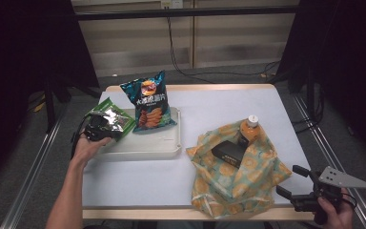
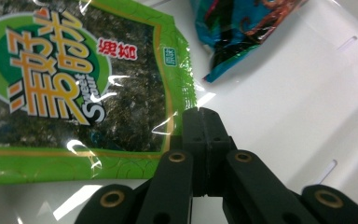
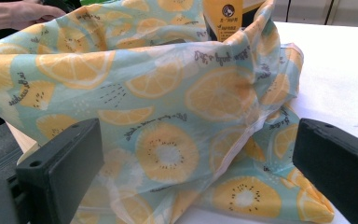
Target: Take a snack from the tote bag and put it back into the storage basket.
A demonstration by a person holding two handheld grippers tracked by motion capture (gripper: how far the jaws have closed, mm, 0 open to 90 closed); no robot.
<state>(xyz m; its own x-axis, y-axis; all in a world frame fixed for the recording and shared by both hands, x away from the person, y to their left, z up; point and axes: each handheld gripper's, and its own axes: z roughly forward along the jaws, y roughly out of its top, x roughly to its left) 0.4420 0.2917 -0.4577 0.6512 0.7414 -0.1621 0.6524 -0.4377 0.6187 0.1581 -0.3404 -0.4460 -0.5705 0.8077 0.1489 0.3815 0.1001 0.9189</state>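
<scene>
Our left gripper (image 2: 200,114) pinches the crinkly green foil seaweed packet (image 2: 74,88) at its edge, over the white plastic tray (image 1: 164,143) — light, slippery, crushable, so we hold the sealed rim; right gripper (image 1: 299,183) waits open

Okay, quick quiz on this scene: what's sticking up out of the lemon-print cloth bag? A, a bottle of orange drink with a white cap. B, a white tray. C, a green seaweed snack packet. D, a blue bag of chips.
A: the bottle of orange drink with its white cap rises from the open top of the lemon-print bag, next to a black box.
</scene>
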